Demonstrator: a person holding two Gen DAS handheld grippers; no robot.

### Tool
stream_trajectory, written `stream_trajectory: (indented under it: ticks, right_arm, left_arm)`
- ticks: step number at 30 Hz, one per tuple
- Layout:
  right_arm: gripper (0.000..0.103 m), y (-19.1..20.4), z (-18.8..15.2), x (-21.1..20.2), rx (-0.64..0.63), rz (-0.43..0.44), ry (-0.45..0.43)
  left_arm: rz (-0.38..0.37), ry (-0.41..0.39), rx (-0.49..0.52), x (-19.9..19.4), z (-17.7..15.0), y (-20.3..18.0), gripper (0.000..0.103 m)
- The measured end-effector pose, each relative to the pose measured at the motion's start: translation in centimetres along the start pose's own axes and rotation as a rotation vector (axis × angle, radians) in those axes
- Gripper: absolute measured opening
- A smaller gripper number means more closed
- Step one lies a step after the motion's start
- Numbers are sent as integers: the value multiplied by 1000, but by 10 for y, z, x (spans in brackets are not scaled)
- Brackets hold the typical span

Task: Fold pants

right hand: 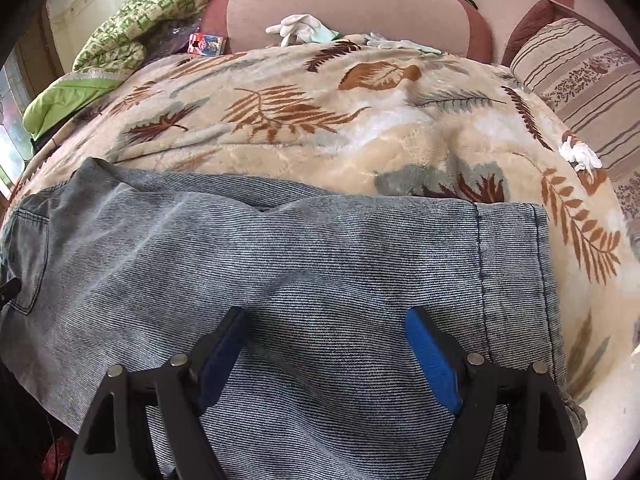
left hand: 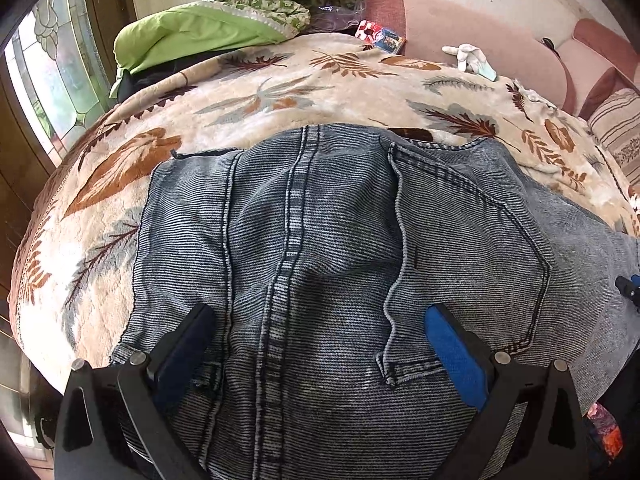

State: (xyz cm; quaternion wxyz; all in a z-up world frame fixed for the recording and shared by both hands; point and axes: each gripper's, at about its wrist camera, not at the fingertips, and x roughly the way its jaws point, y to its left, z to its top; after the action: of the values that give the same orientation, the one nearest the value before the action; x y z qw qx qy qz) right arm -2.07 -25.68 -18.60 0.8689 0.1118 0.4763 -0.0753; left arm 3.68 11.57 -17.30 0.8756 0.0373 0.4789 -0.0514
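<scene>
Faded blue-grey denim pants spread flat on cream plush blanket w/ brown leaf print; waist and back pocket end under left gripper, leg hem end under right gripper. Both sets of blue-padded fingers wide apart, poised over denim, gripping nothing. White gloves and green patterned quilt at far edge by pink sofa back.

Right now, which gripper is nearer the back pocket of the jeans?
Left. The left gripper hangs open right at the back pocket near the waistband. The right gripper is open over the leg, with the pocket far off to its left.
</scene>
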Motion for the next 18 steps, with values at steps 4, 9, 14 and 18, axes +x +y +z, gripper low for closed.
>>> stream_trajectory:
  ticks: [4, 9, 14, 18]
  right_arm:
    - [84, 0, 1, 1, 8, 2, 8]
    - [84, -1, 4, 2, 16, 7, 30]
    - [85, -2, 6, 4, 25, 10, 47]
    - [85, -2, 7, 5, 30, 6, 53]
  left_arm:
    - [-5, 3, 2, 0, 0, 0, 103]
    - [-19, 2, 8, -1, 0, 2, 103]
    - [-30, -14, 25, -2, -4, 3, 103]
    - [-47, -19, 42, -3, -6, 5, 103]
